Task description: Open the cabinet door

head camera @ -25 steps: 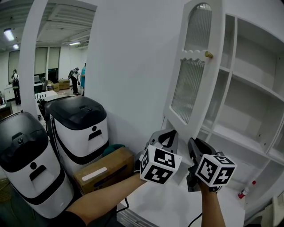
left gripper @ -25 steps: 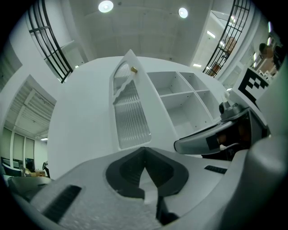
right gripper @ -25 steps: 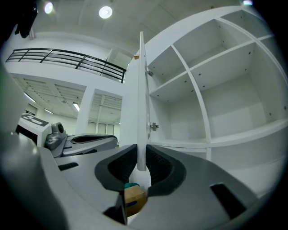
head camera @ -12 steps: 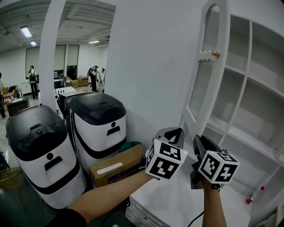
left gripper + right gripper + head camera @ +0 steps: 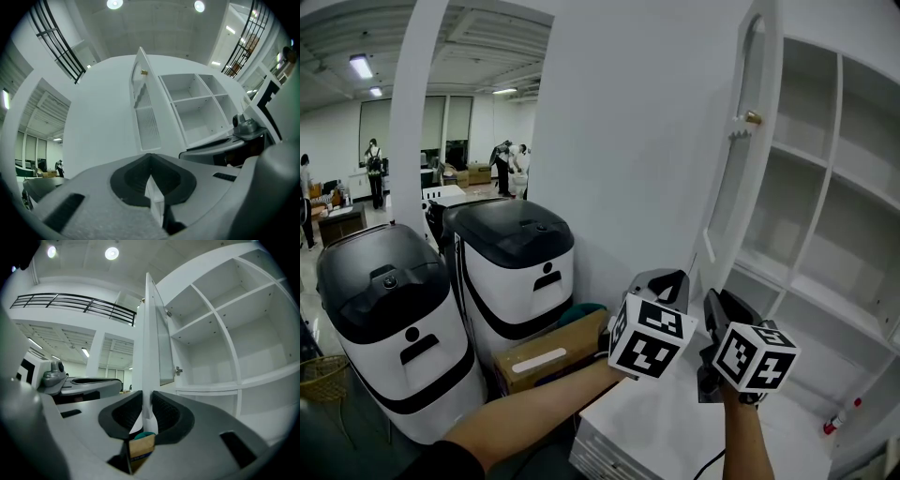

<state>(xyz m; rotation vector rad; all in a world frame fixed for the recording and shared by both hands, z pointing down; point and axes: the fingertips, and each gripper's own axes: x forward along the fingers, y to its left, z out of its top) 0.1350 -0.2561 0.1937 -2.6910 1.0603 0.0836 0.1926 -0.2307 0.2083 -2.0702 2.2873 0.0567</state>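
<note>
White cabinet door (image 5: pixel 748 178) stands swung wide and edge-on, left of the shelves (image 5: pixel 811 159). Its lower edge sits between the jaws of the right gripper (image 5: pixel 146 414), which are easing apart with the pads touching both faces. Just left, the left gripper (image 5: pixel 151 178) has its jaws pressed together on nothing, beyond a cardboard box (image 5: pixel 546 361).
</note>
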